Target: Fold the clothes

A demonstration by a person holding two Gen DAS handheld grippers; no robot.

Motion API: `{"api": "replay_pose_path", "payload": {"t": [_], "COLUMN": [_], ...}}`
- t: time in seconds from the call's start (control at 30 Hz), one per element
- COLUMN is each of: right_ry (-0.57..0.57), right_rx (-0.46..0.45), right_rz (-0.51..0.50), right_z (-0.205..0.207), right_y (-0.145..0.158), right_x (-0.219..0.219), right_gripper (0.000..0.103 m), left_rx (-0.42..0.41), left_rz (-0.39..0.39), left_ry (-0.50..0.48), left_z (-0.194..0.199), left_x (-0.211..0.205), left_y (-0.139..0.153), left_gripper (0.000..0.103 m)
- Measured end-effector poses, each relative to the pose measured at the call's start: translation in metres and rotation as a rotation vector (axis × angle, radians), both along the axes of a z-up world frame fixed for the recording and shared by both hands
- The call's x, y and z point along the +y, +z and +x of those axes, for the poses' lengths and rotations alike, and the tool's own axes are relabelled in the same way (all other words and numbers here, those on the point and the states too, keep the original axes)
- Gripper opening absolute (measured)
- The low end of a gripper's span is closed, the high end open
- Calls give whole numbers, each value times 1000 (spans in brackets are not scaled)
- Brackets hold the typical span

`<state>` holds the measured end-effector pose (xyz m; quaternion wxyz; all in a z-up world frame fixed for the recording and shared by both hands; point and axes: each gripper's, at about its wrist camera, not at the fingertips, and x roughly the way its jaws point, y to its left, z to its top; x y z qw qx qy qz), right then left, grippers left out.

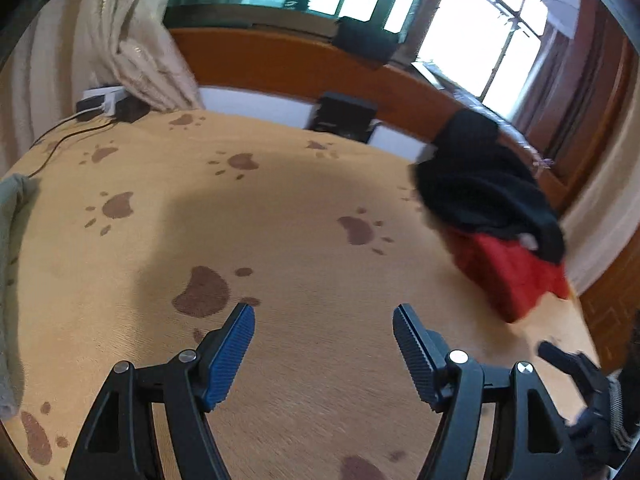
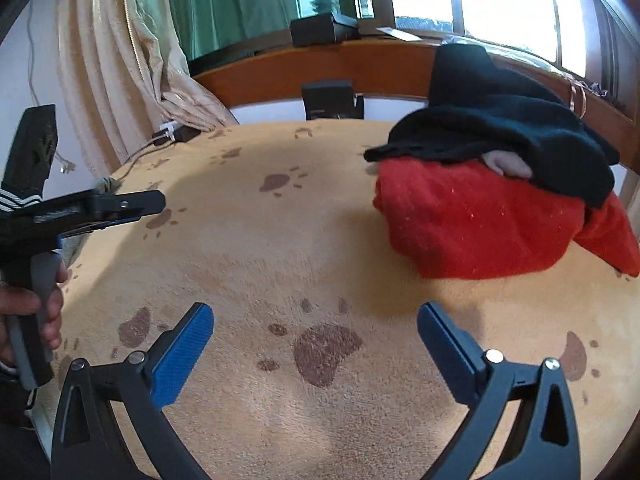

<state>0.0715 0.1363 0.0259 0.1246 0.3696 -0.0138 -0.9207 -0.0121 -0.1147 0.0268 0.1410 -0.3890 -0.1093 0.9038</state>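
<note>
A black garment lies crumpled on top of a red knitted garment at the far right of the bed; a small pale piece shows between them. In the left wrist view the same black garment and red garment sit to the right. My right gripper is open over bare blanket, short of the red garment, nothing between its pads. My left gripper is also open and empty over the middle of the blanket. A hand holds the left gripper at the left.
A tan blanket with brown paw prints covers the bed. Behind it are a wooden headboard, a black box, a beige curtain, and a charger with cable. A grey-green cloth lies at the left edge.
</note>
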Motion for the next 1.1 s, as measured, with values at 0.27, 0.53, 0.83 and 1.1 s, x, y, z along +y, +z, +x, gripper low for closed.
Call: {"api": "replay_pose_path", "payload": {"t": [0.27,0.53,0.83,1.1], "right_ry": [-33,-92,86,431], "right_rx": [-47,-49,49,135], "right_rz": [51,76,-5,47], "right_z": [-8,-11,-14,-7], "right_y": [-8,-7,35,55], "right_x": [-3,-2,-72,-232], "right_gripper": [103,103,103,103], "left_rx": [-62,-49,35,34], "left_rz": [-19,-193,-202,-337], "left_ry": [77,129,445,769], "left_z": [-15,-10,50,133], "left_x": [-16,-14,-115,-227], "left_y": [-27,-20,20,31], "left_gripper": [74,75,82,82]}}
